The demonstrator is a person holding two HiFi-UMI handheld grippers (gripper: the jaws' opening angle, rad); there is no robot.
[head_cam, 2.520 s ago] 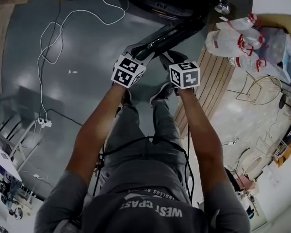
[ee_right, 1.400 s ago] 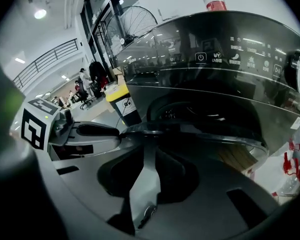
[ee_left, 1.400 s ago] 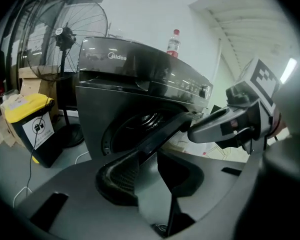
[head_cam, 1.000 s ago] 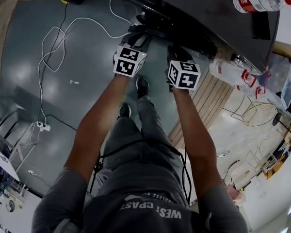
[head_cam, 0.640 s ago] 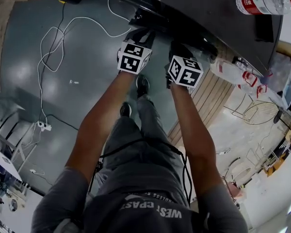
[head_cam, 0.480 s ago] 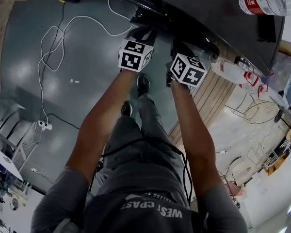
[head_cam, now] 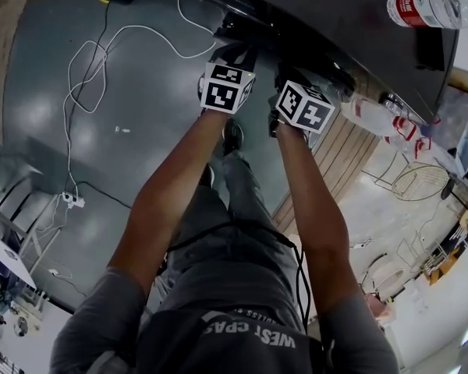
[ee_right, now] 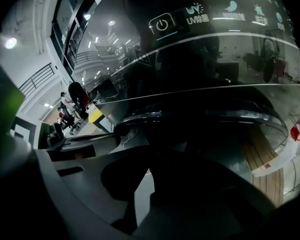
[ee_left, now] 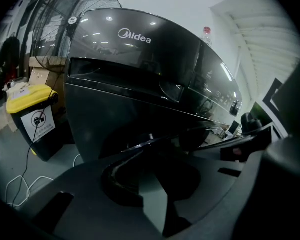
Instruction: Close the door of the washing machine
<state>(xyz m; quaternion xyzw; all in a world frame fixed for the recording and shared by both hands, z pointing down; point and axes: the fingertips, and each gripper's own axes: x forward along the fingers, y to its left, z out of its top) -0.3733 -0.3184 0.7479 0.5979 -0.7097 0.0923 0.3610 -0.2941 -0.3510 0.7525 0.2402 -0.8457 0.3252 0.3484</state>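
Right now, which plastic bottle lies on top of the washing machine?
The red-labelled bottle lying alone on the dark machine top; the other bottles sit lower, beside the machine.

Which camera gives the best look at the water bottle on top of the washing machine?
The head view: the water bottle shows whole on the washing machine, with its red label and cap clear. The left gripper view catches only its upper part above the machine's edge. The right gripper view does not show it.

Door (ee_right: 205,115): formerly swung out low, now pushed in against the washing machine (head_cam: 335,14) front. Left gripper (head_cam: 232,53): carried in with it, jaws just been closing, nothing between them. Right gripper (head_cam: 290,75): likewise carried in, rolled, jaws now together.
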